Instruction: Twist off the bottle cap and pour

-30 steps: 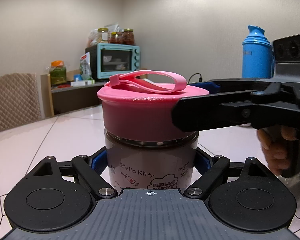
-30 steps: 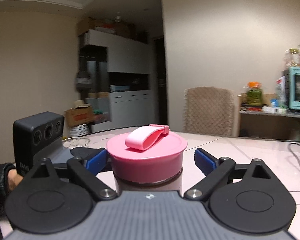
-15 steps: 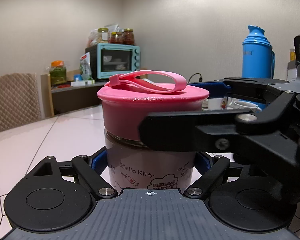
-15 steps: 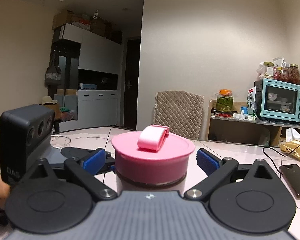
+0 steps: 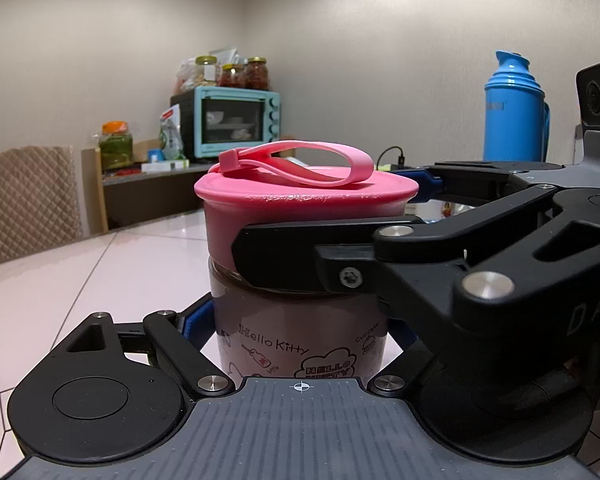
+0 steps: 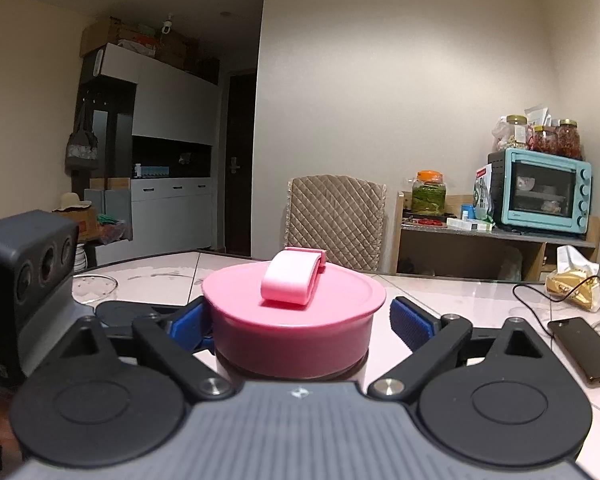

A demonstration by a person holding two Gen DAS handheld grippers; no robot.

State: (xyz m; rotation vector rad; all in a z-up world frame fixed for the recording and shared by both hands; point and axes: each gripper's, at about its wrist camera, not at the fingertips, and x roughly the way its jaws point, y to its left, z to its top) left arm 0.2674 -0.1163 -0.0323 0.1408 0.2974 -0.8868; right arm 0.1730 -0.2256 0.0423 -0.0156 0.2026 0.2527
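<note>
Bottle: a Hello Kitty printed bottle (image 5: 296,336) stands upright on the white tiled bench (image 5: 100,280), close in front of the left wrist camera.
Cap: a wide pink cap (image 5: 300,208) sits on the bottle's mouth, with a pink strap loop (image 5: 300,162) lying across its top; from the right wrist view the cap (image 6: 294,320) fills the space between the fingers.
Left gripper: the left gripper (image 5: 300,334) is clenched on the bottle body below the cap, its blue pads pressed to either side of the printed wall.
Right gripper: the right gripper (image 6: 300,322) reaches in from the right at cap height, one finger on each side of the cap. The left blue pad (image 6: 188,326) looks to be touching the cap's side; the right blue pad (image 6: 410,320) stands just apart from the rim, so the gripper is released rather than clamped.
Right gripper seen from the left: its near black finger (image 5: 320,252) crosses the front of the cap's lower edge.
Bench items: a dark phone (image 6: 584,344) with a black cable lies at the right, near a crumpled yellow packet (image 6: 576,284); a blue thermos (image 5: 514,108) stands behind.
Background: a teal toaster oven (image 6: 540,190) sits on a shelf beside a quilted chair back (image 6: 336,220).
</note>
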